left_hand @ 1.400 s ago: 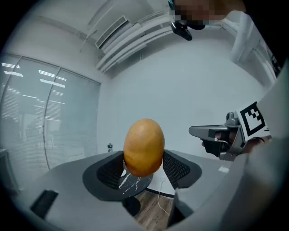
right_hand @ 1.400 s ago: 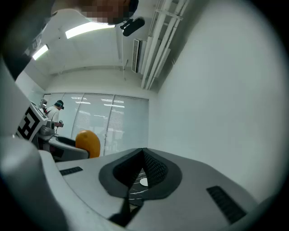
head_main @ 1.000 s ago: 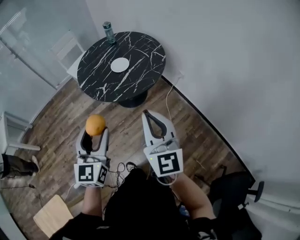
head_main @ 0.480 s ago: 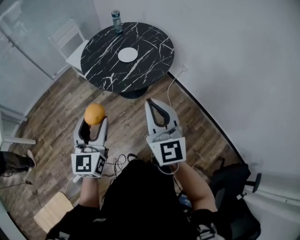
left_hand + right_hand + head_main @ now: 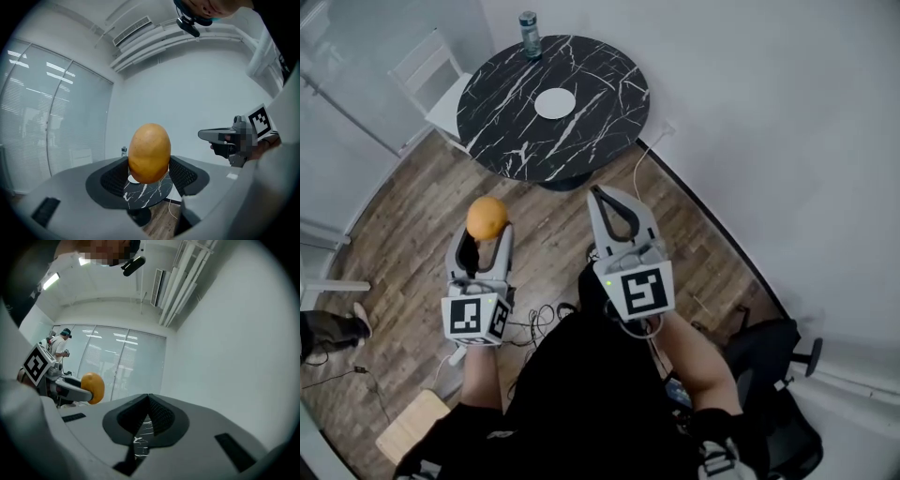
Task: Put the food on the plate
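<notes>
My left gripper point(image 5: 487, 225) is shut on an orange point(image 5: 487, 217), held in the air over the wooden floor. In the left gripper view the orange point(image 5: 149, 152) fills the gap between the jaws, with the white plate partly hidden behind it. My right gripper point(image 5: 598, 196) is shut with nothing in it, beside the left one. The small white plate point(image 5: 555, 103) lies in the middle of the round black marble table point(image 5: 506, 122), well ahead of both grippers. From the right gripper view I see the orange point(image 5: 93, 387) at the left.
A green-capped bottle point(image 5: 529, 34) stands at the table's far edge. A white chair point(image 5: 427, 80) sits left of the table. A cable point(image 5: 639, 178) runs along the floor by the white wall. A black office chair point(image 5: 778, 356) is at my right. Another person point(image 5: 59, 345) stands far off.
The table has slid slightly in the head view as I shifted; both grippers keep their hold and spacing, edging a little towards the table.
</notes>
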`<state>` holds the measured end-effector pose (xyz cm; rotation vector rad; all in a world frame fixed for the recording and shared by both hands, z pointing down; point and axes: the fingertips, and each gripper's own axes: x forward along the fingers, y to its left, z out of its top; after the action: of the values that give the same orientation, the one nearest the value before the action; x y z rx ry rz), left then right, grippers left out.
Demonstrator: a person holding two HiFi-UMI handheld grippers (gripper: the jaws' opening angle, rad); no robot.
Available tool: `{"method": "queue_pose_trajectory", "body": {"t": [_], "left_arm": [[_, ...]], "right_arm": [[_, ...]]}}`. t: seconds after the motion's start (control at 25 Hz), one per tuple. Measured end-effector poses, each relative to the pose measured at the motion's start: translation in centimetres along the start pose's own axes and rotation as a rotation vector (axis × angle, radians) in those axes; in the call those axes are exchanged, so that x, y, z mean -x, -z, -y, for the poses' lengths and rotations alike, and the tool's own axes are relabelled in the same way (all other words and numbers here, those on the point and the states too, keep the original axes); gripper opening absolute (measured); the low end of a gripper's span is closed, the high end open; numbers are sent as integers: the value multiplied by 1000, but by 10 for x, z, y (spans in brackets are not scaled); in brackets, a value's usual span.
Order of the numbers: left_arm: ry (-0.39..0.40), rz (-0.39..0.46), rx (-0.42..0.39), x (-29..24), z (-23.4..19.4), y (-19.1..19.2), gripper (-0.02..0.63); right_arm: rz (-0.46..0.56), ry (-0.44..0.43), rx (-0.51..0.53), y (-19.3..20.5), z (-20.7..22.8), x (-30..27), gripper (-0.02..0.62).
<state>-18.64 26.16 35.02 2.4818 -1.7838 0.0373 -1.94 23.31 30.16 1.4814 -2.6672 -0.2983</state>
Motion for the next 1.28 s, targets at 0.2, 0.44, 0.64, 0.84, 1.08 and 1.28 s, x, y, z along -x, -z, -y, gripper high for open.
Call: {"method": "queue_pose_trajectory", "body": {"t": [0.2, 0.44, 0.64, 0.84, 1.08, 1.28], "left_arm": [[-18, -7, -15, -35, -16, -1, 267], [-21, -21, -32, -104, -28, -7, 267], [-20, -43, -29, -167, -30, -13, 267], [-26, -72, -37, -221, -24, -16, 267], [-14, -134, -48, -266, -16, -7, 267], [-3, -170, -75, -293, -16, 1, 268]], "right_arm": [[7, -13, -13, 8, 23, -37, -4], [6, -28, -15, 25, 76, -88, -5], [-22, -55, -25, 42, 123, -129, -5], [-31, -92, -58, 62, 163, -158, -3], [-81, -113, -131, 93, 198, -177, -4], [-88, -97, -188, 112, 222, -185, -4]]}}
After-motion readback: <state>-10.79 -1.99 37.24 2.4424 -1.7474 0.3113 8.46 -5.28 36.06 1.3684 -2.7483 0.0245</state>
